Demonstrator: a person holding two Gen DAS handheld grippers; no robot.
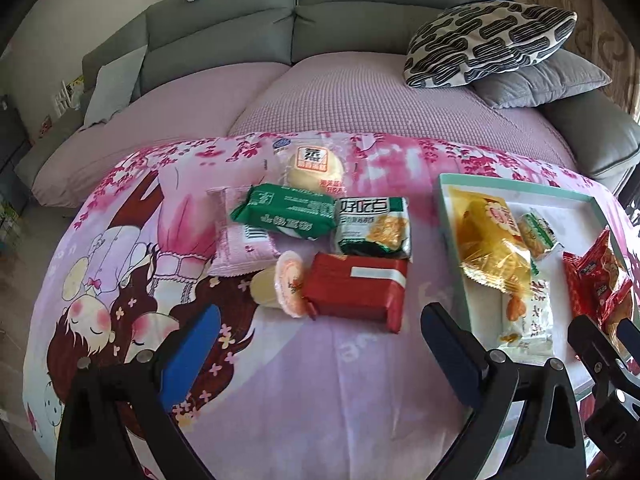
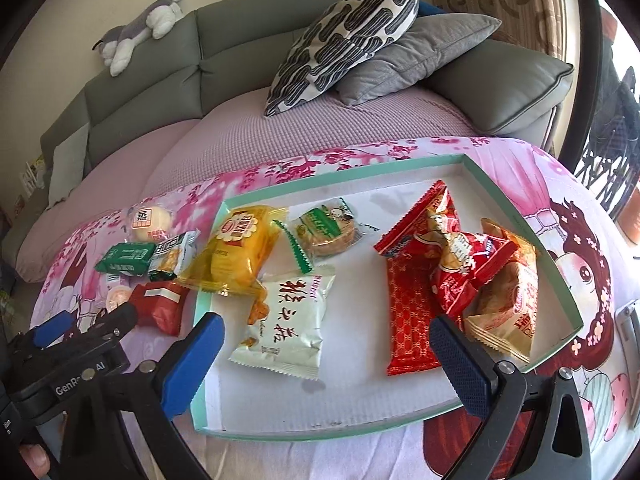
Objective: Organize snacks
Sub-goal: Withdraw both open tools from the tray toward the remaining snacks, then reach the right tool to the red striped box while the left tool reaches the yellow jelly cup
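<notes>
Left gripper [image 1: 320,350]: you've got it wide open with nothing between the blue pads. It hangs over the pink cartoon cloth [image 1: 288,400], aimed at the loose pile of snacks outside the tray.

Right gripper [image 2: 328,354]: also spread wide and empty. You're holding it over the near edge of the tray [image 2: 360,404], so the white packet and the red ones sit just past the fingertips.

Red packet [image 1: 356,290]: closest thing to your left gripper, lying flat on the cloth just beyond the pads, not touched.

Jelly cup [image 1: 280,282]: tipped on its side, right against the red packet's left end.

Rest of the loose pile: pink packet [image 1: 240,240] on the left, dark green packet [image 1: 284,210] lying partly over it, green-and-white cracker packet [image 1: 374,224] beside that, and the round bun in clear wrap [image 1: 316,166] at the far end. All on the cloth, none in the tray.

Tray contents: yellow cake packet [image 2: 236,252] at the left, small round cookie [image 2: 328,228] behind it, white packet [image 2: 288,320] with black characters in front, and a heap of red packets [image 2: 436,276] on the right with a tan packet [image 2: 508,300] leaning on them.

Background: grey sofa [image 2: 240,40] behind the table, patterned pillow [image 2: 348,36] stacked on a grey pillow [image 2: 420,52], and a plush cat [image 2: 140,24] on the backrest.
</notes>
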